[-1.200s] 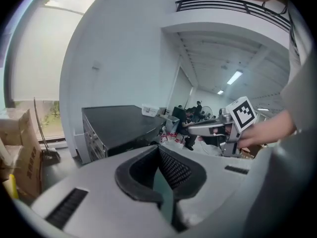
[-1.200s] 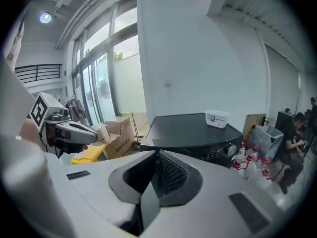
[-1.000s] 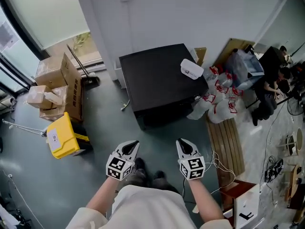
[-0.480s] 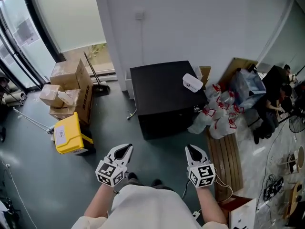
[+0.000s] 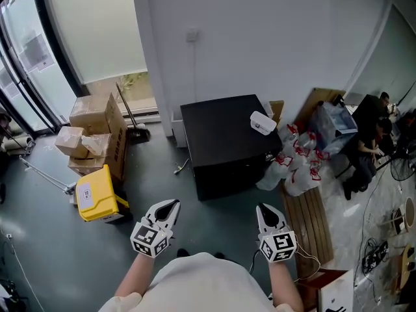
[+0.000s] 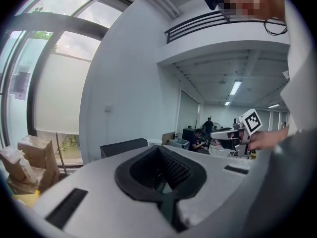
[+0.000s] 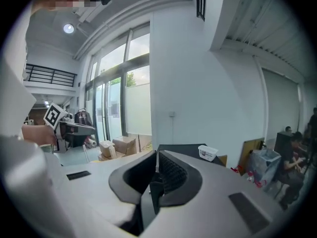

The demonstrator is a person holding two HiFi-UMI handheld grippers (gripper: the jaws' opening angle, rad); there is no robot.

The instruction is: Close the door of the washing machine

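The washing machine (image 5: 224, 135) is a black box against the white wall, and its dark front (image 5: 231, 174) faces me; I cannot make out the door. A small white box (image 5: 262, 123) lies on its top. My left gripper (image 5: 170, 204) and right gripper (image 5: 265, 208) hang close to my body, well short of the machine and apart from it. Both are shut with nothing between the pads. The left gripper view shows the left gripper (image 6: 159, 148) with the machine (image 6: 124, 147) beyond it. In the right gripper view, the right gripper (image 7: 157, 152) points toward the machine (image 7: 183, 148) and white box (image 7: 208, 153).
Cardboard boxes (image 5: 91, 132), a yellow bin (image 5: 94, 200) and a broom (image 5: 133, 119) stand left of the machine. Red-and-white bags (image 5: 296, 158) and a wooden slatted bench (image 5: 305, 216) lie to its right. People sit at the far right (image 5: 377, 135). Grey floor separates me from the machine.
Both grippers have risen and stayed shut. The head view has lifted, so the machine sits lower in the picture and looks farther off. My shoes have slipped out of sight.
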